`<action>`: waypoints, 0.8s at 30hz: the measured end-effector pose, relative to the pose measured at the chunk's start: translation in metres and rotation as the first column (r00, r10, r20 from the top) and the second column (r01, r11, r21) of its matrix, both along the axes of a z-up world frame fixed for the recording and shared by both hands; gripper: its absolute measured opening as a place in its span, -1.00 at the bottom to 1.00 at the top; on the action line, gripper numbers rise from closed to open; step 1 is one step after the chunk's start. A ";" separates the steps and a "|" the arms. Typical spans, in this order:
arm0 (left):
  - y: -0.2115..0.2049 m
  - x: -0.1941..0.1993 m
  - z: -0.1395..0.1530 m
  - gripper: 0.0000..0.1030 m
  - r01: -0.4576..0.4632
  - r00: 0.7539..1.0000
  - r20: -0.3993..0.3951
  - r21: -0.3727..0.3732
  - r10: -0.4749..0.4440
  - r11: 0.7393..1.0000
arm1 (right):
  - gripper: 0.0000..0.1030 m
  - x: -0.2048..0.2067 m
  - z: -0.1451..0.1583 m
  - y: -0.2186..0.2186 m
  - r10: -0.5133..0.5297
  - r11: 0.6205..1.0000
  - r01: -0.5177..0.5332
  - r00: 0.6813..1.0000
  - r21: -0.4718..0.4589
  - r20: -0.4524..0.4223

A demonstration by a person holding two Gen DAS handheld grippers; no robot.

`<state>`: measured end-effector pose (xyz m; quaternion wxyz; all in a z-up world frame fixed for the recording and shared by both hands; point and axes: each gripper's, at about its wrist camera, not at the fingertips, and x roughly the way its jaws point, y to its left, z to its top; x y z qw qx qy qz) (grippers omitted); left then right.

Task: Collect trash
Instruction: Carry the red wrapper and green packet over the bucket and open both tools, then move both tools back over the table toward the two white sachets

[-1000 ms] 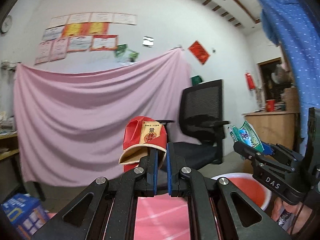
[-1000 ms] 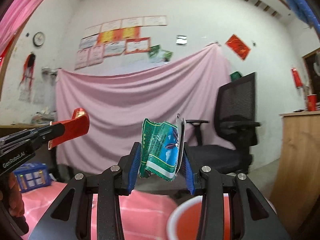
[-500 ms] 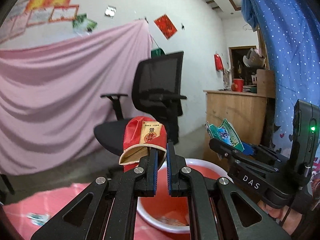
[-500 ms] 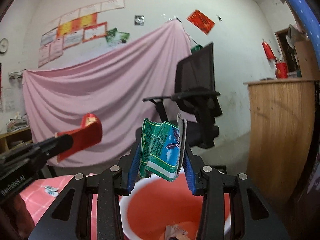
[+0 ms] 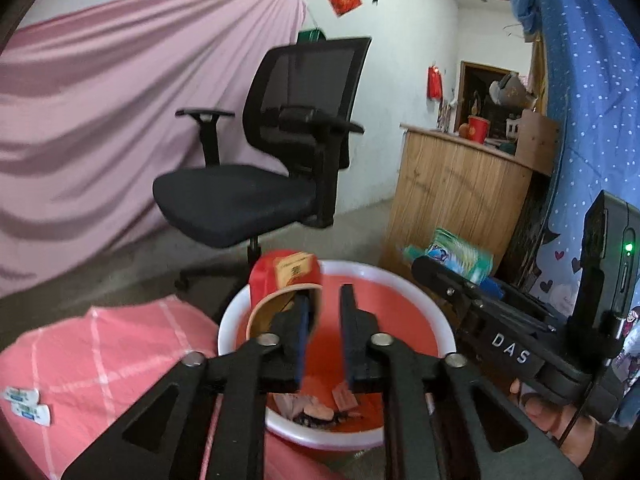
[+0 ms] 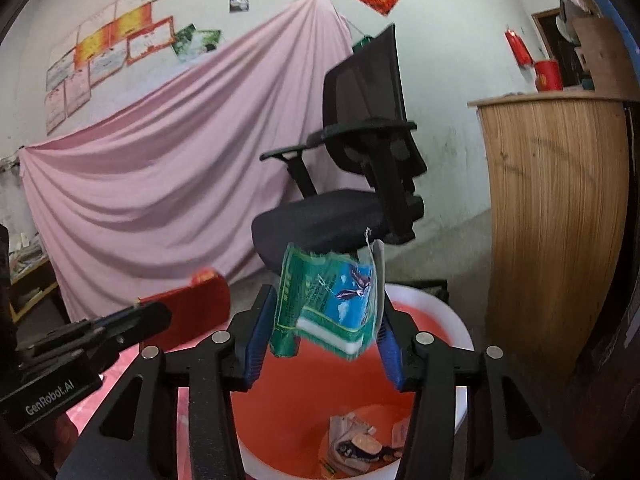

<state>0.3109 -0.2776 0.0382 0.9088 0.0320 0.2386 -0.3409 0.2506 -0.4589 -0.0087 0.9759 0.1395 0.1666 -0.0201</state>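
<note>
While both grippers hang over one red basin [image 5: 400,312], left gripper [image 5: 323,320] jaws opening beside one red packet [image 5: 280,276], right gripper [image 6: 324,336] jaws opening around one green wrapper [image 6: 332,292], two small wrappers [image 5: 24,402] on table edge.

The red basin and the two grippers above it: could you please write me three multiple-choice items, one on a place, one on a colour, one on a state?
1. Where is the red basin relative to both grippers?
A. On the chair seat
B. Below their fingertips
C. On the wooden counter

2. What are the main colours of the wrapper between the right gripper's fingers?
A. Green and blue
B. Yellow and black
C. Plain white

3. In what state is the left gripper?
A. Clamped flat on the red paper cup
B. Out of view
C. Jaws opening, a gap between the pads

Answers:
1 B, since both wrist views look down past the fingers into the basin.
2 A, as its print is green with a blue panel.
3 C, because daylight shows between the pads and the cup hangs at one pad only.
</note>
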 end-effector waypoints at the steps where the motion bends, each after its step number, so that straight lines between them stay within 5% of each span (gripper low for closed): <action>1: 0.001 0.002 -0.002 -0.46 -0.003 1.000 -0.012 0.002 0.003 1.000 | -0.10 0.000 -0.001 0.000 -0.003 1.000 0.003 1.000 0.002 -0.005; 19: 0.020 0.004 -0.010 -0.35 -0.038 0.998 -0.056 -0.032 0.036 0.999 | 0.05 0.003 -0.003 -0.005 -0.014 1.000 0.014 1.000 0.017 -0.028; 24: 0.032 0.000 -0.004 -0.22 -0.081 0.996 -0.032 -0.049 0.080 0.995 | 0.24 -0.001 0.003 -0.002 -0.019 1.000 0.019 1.000 0.013 0.007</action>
